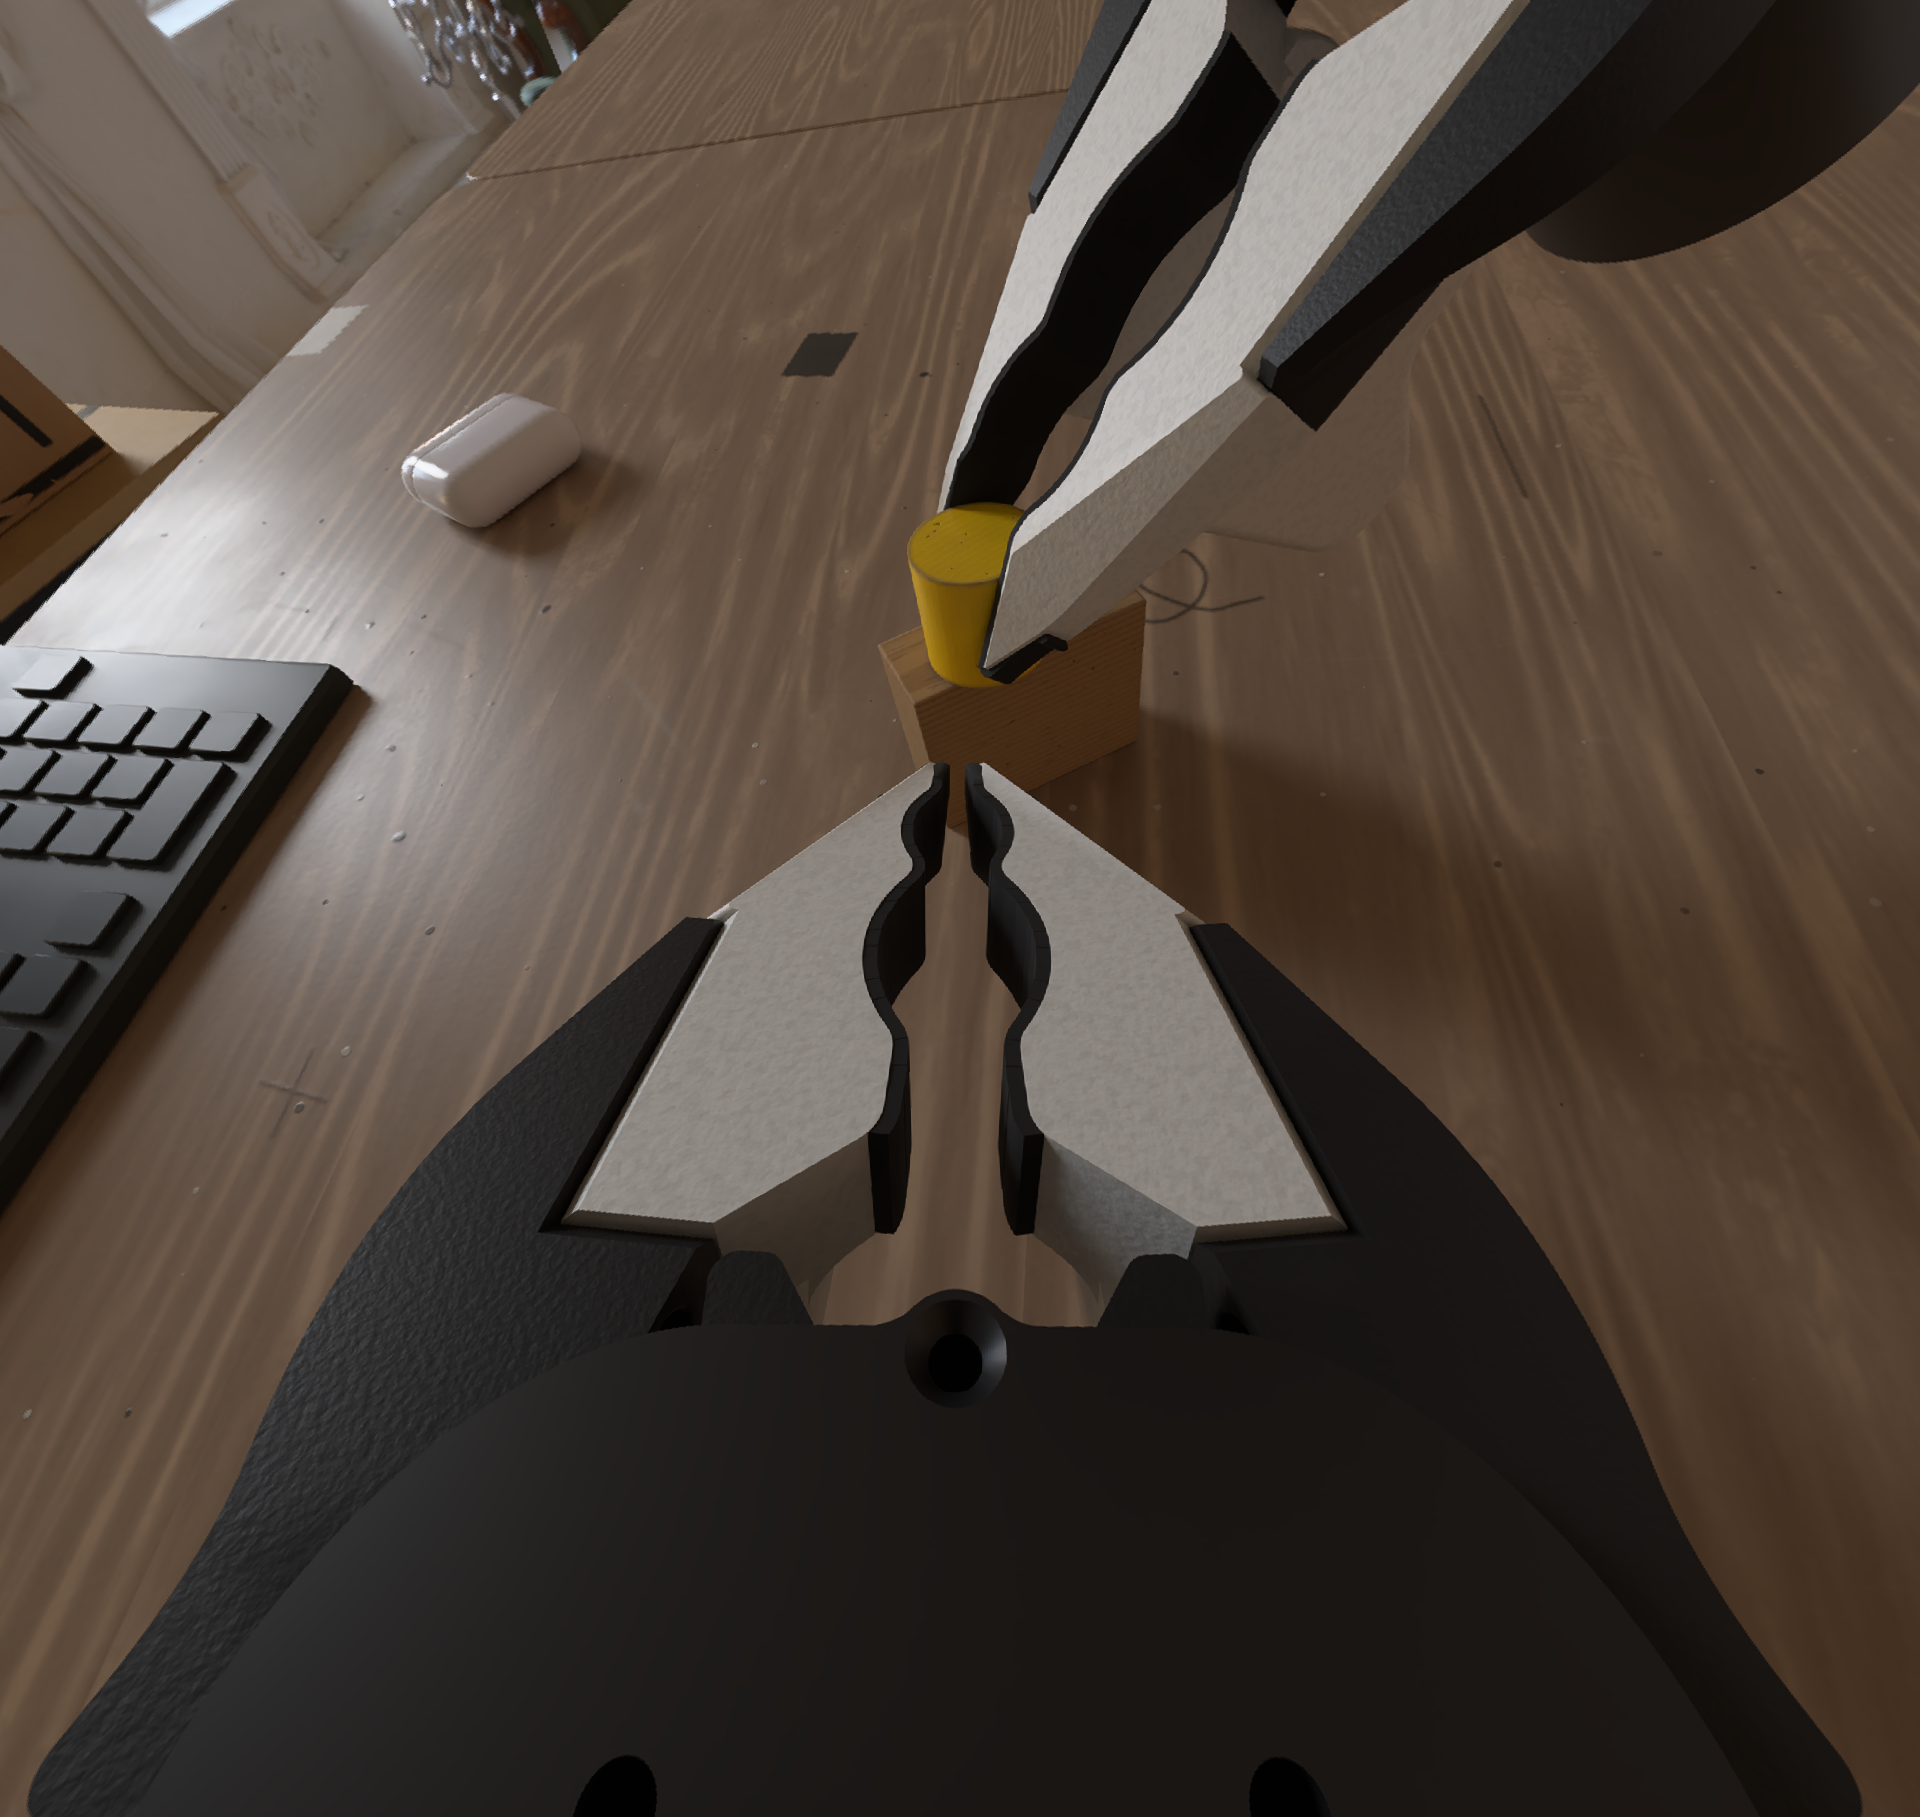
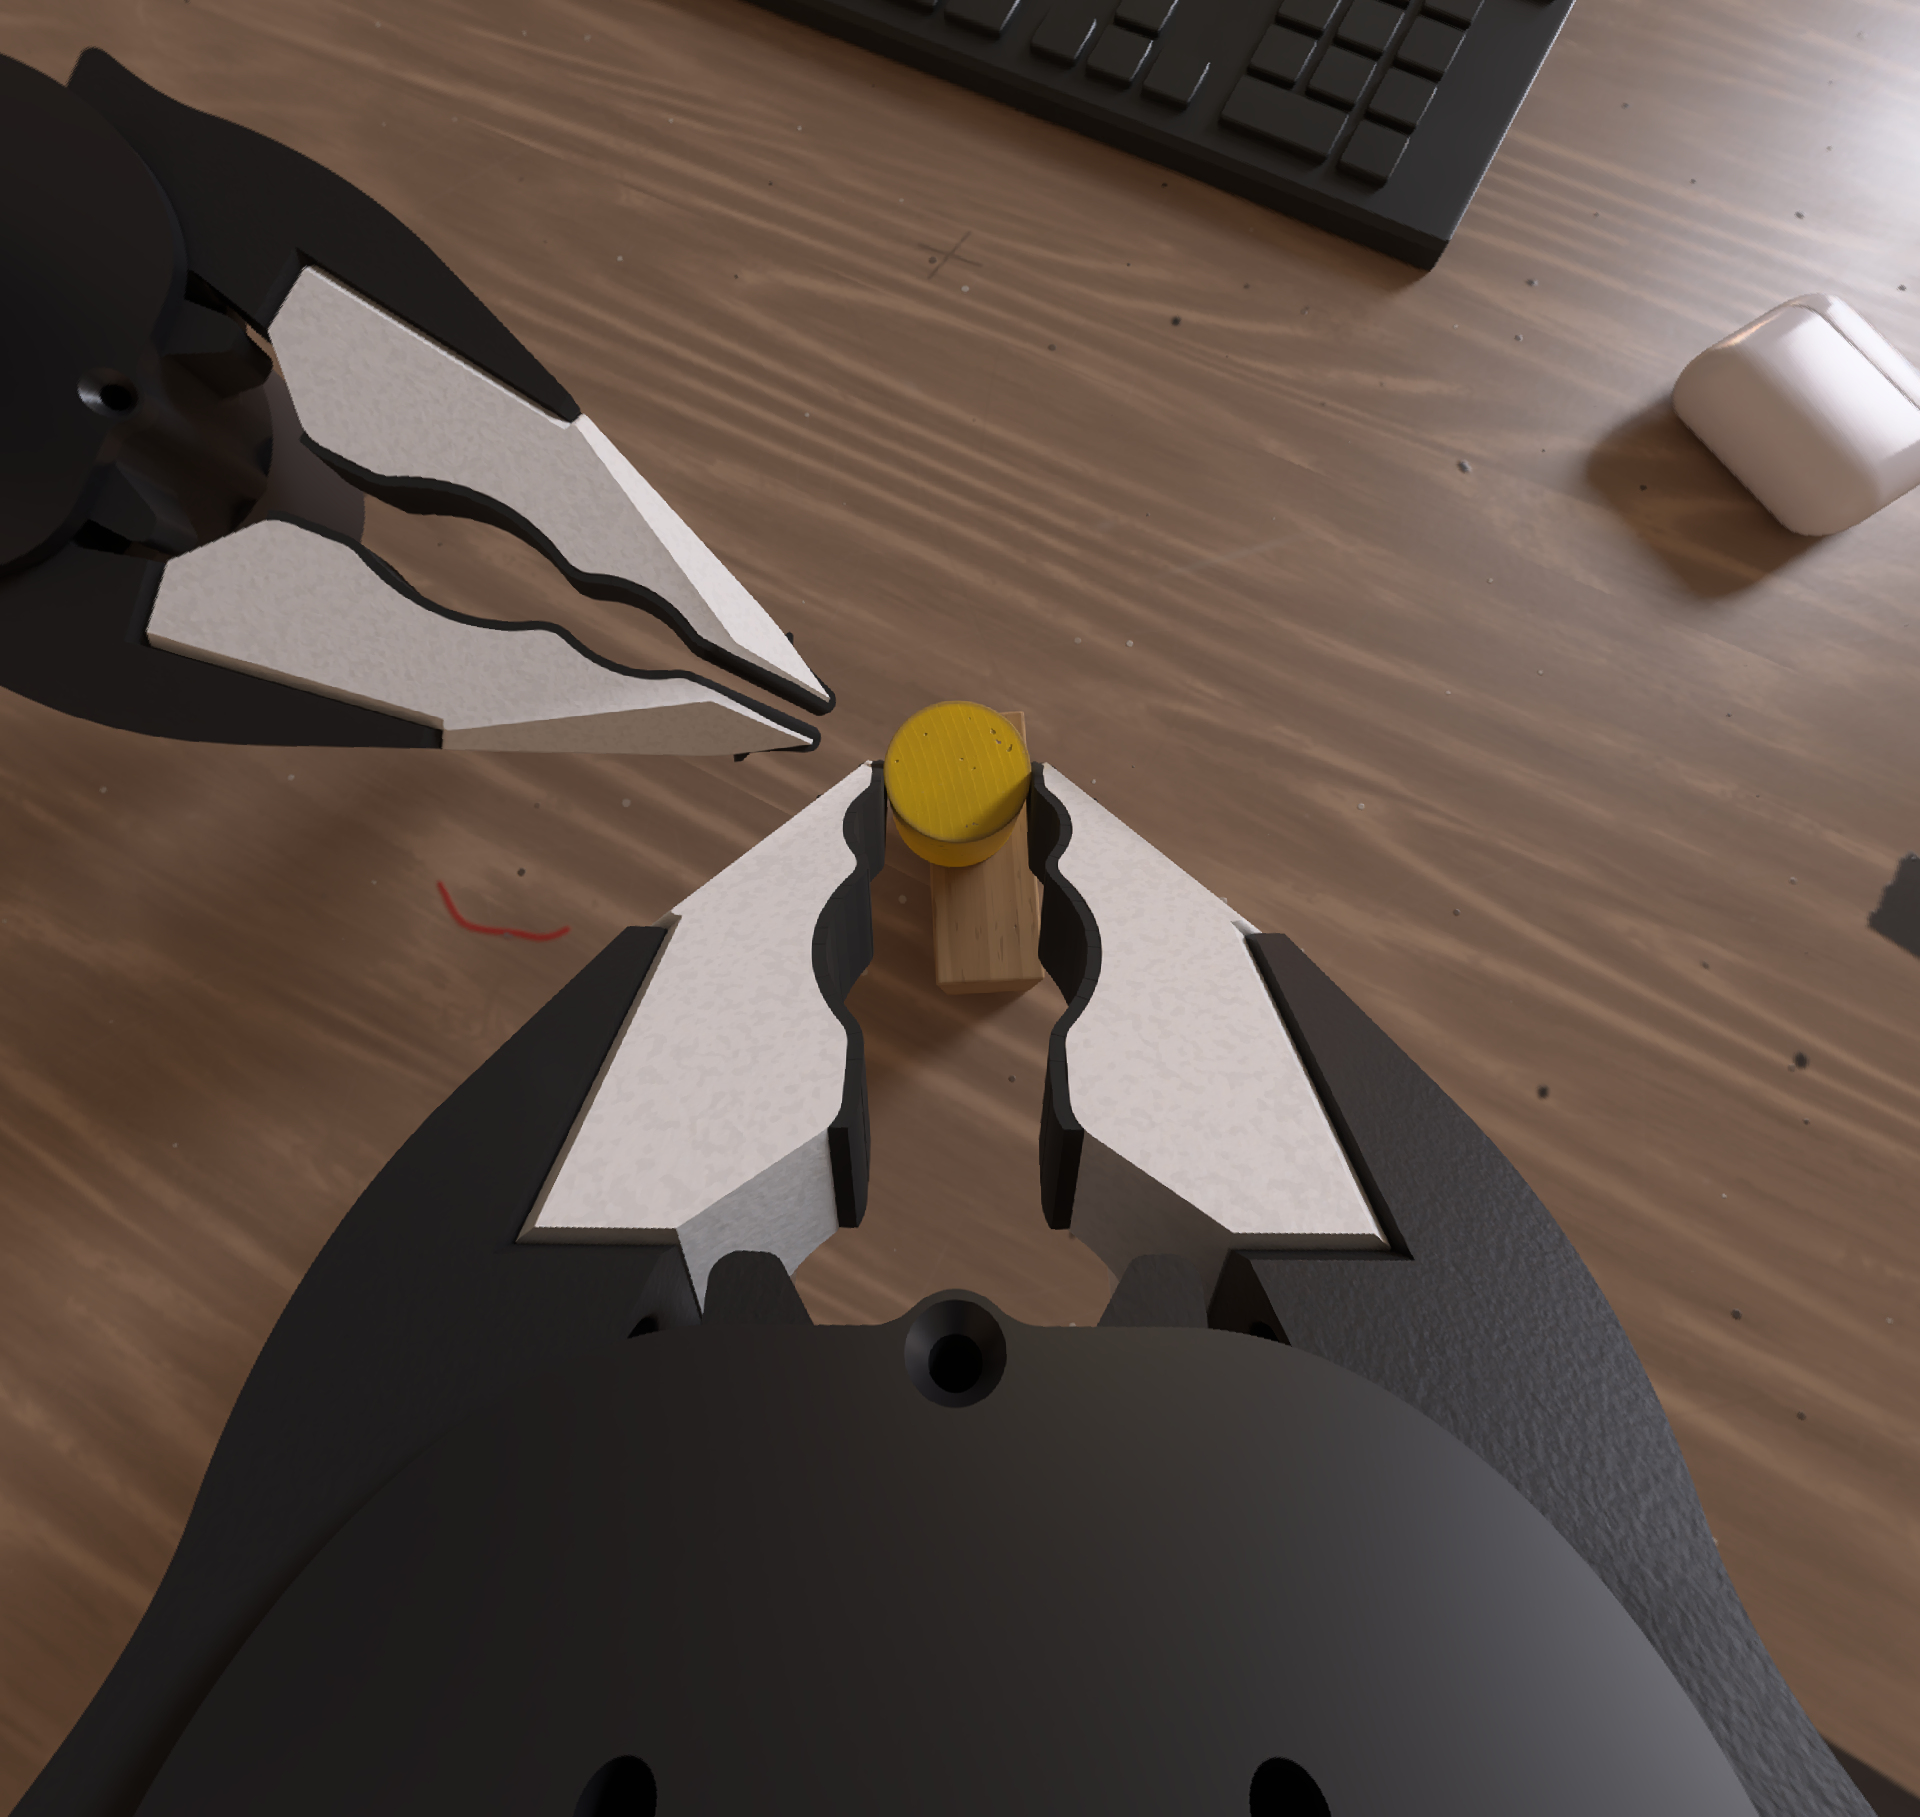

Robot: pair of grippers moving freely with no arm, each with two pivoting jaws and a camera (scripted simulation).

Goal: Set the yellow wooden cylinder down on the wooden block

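Observation:
The yellow wooden cylinder (image 2: pixel 956 780) stands upright between the fingertips of my right gripper (image 2: pixel 956 778), which is shut on it. Its lower end is at the top face of the wooden block (image 2: pixel 987 926), over the block's far end. In the left wrist view the cylinder (image 1: pixel 951 593) seems to touch the block (image 1: pixel 1029 718); I cannot tell if a gap is left. There the right gripper (image 1: pixel 968 614) reaches down from the upper right. My left gripper (image 1: pixel 958 780) is shut and empty, its tips just short of the block. It also shows in the right wrist view (image 2: pixel 816 723).
A black keyboard (image 2: pixel 1143 11) lies on the wooden table (image 2: pixel 1351 728) beyond the block. A white rounded case (image 2: pixel 1808 406) lies to the right. A short red thread (image 2: pixel 499 920) lies on the table at the left. A small dark patch (image 1: pixel 821 354) marks the tabletop.

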